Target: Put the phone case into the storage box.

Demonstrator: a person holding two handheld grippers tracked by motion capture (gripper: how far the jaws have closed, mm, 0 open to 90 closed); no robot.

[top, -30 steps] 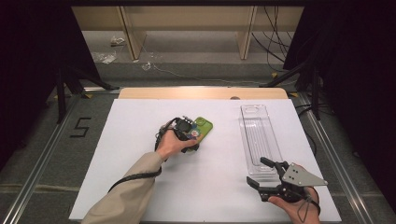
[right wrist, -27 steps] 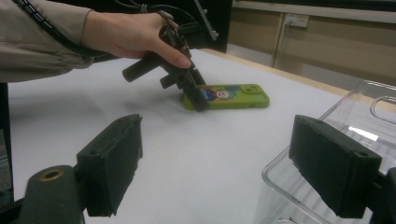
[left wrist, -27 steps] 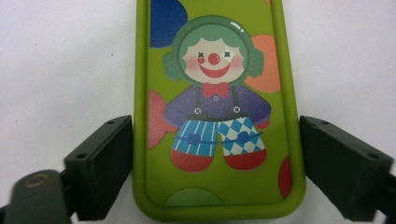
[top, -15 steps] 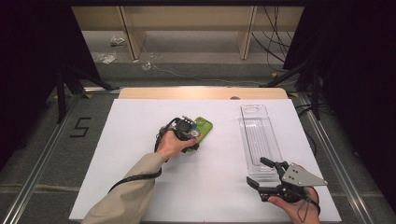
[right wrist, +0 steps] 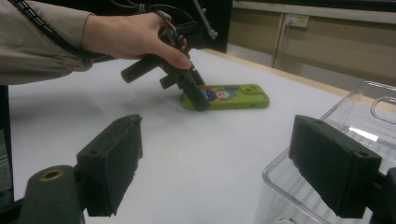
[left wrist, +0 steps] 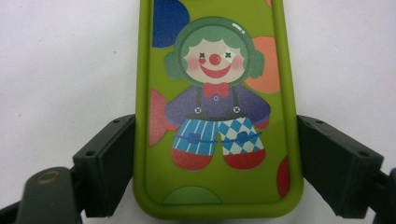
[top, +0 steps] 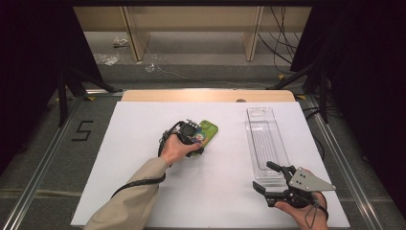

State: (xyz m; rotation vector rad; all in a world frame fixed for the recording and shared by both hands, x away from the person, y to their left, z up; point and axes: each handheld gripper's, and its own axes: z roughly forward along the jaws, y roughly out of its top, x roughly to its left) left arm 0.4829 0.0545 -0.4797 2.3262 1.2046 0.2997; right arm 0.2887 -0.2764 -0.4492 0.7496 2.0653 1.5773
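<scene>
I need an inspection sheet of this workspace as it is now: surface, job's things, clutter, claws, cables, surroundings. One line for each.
Surface: white table top, flat, with a wooden strip at the far edge.
Job's things: green phone case with a clown print, lying flat; clear plastic tray at the right side.
Clutter: nothing seen on the table.
Claws: left claw has its jaws at both long sides of the phone case, whether clamped I cannot tell; right claw open, holding nothing, beside the near end of the tray.
Cables: a black cable runs along the left sleeve.
Surroundings: floor mark "5", wooden shelving behind, loose wires on the floor.
</scene>
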